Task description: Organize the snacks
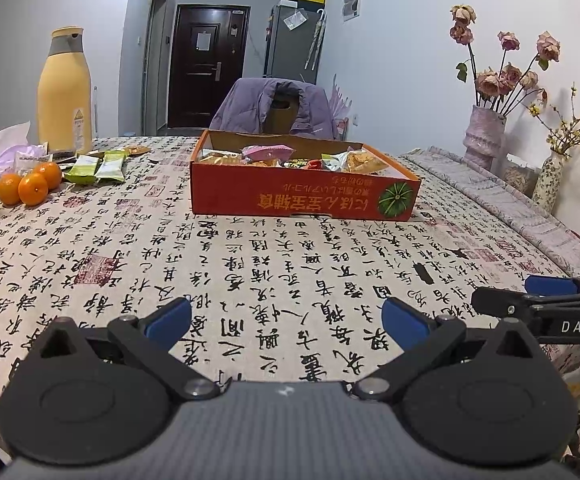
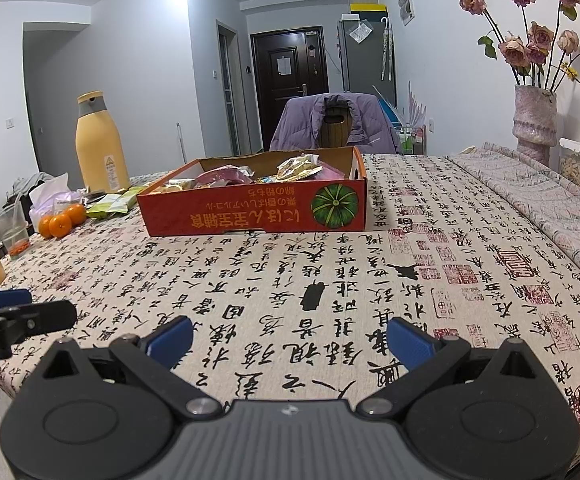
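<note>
An orange cardboard box (image 1: 301, 194) (image 2: 250, 216) with a pumpkin print stands mid-table and holds several wrapped snacks (image 1: 268, 153) (image 2: 295, 168). Green snack packets (image 1: 98, 168) (image 2: 110, 204) lie on the cloth left of the box. My left gripper (image 1: 286, 322) hovers open over the near cloth, nothing between its blue pads (image 1: 172, 320). My right gripper (image 2: 290, 342) is also open and empty, well short of the box. The right gripper's finger (image 1: 529, 304) shows at the right edge of the left wrist view, and the left gripper's finger (image 2: 18, 318) shows at the left edge of the right wrist view.
Three oranges (image 1: 30, 184) (image 2: 60, 222), a tall yellow bottle (image 1: 64, 92) (image 2: 100, 148), tissue and a plastic cup (image 2: 10, 234) crowd the left side. Vases with dried roses (image 1: 485, 136) (image 2: 535, 120) stand at the right. A chair with a purple jacket (image 1: 278, 108) sits behind the table.
</note>
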